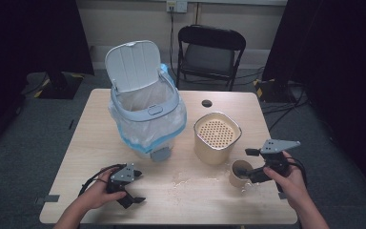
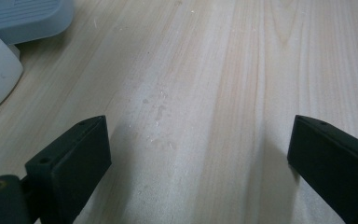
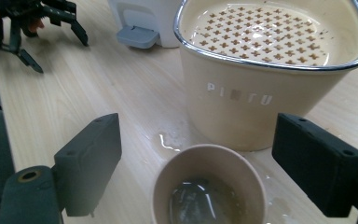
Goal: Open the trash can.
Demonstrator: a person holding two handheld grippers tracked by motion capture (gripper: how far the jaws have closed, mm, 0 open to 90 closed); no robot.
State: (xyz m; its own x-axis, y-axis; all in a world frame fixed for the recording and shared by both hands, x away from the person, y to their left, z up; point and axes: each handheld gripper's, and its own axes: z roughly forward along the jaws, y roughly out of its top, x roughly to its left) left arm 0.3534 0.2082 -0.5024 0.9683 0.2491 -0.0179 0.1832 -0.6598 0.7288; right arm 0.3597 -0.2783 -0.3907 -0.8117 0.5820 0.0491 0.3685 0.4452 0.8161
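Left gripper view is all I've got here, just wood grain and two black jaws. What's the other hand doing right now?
Observer: The right gripper sits at a paper cup, jaws open on either side of it.
Operator: Anything in the cup?
Observer: Yes, the right gripper view shows a little dark liquid at the bottom of the cup.
Operator: What's beyond it?
Observer: A beige strainer container with a perforated insert, and a small wet patch on the table in front of its base.
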